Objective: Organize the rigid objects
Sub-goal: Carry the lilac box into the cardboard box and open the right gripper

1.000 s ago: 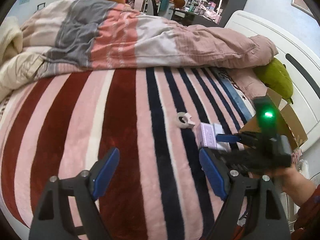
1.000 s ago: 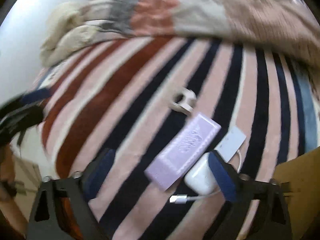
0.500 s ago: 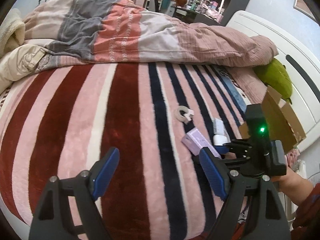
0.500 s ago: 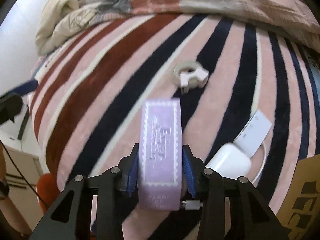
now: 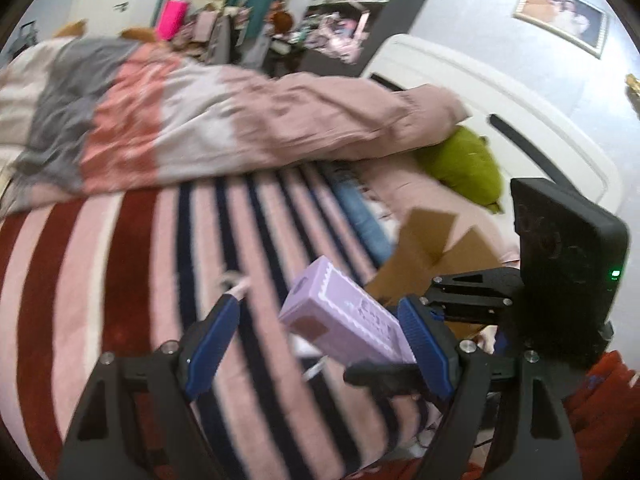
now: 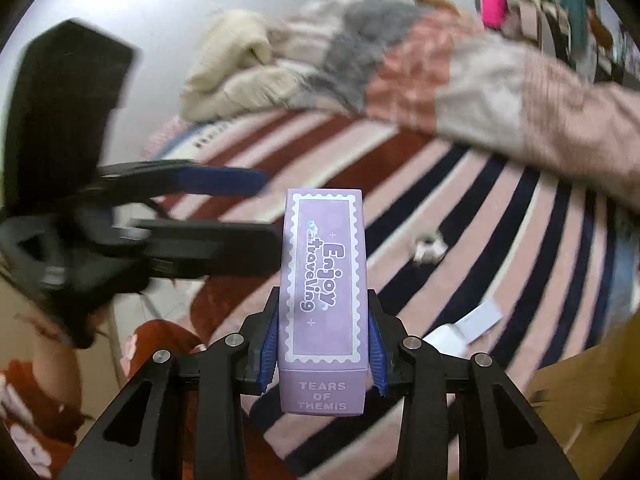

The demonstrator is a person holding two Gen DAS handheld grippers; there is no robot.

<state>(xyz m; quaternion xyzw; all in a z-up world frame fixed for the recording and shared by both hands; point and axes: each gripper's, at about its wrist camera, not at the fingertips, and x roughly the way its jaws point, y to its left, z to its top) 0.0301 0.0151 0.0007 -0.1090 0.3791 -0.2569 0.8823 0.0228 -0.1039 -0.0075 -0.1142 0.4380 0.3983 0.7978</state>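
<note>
My right gripper [image 6: 322, 354] is shut on a purple box [image 6: 324, 284] printed "Enjoy traveling" and holds it lifted above the striped bed. The box also shows in the left wrist view [image 5: 348, 320], between the fingers of my open left gripper [image 5: 320, 340], touching neither that I can see. A small white clip [image 6: 428, 246] lies on the blanket further out. A white charger [image 6: 444, 338] with a white card [image 6: 480, 316] lies to the right of the box. An open cardboard box [image 5: 432, 252] sits at the bed's right side.
A bunched pink and grey duvet [image 5: 192, 120] covers the far half of the bed. A green plush [image 5: 464, 164] lies by the white headboard [image 5: 500, 92]. Cream bedding [image 6: 236, 68] is piled at the far left. The striped blanket [image 5: 120, 272] spreads between.
My right gripper closed on the purple box and lifted it off the blanket. It now holds it up between my left gripper's fingers. The left gripper swung right toward the cardboard box.
</note>
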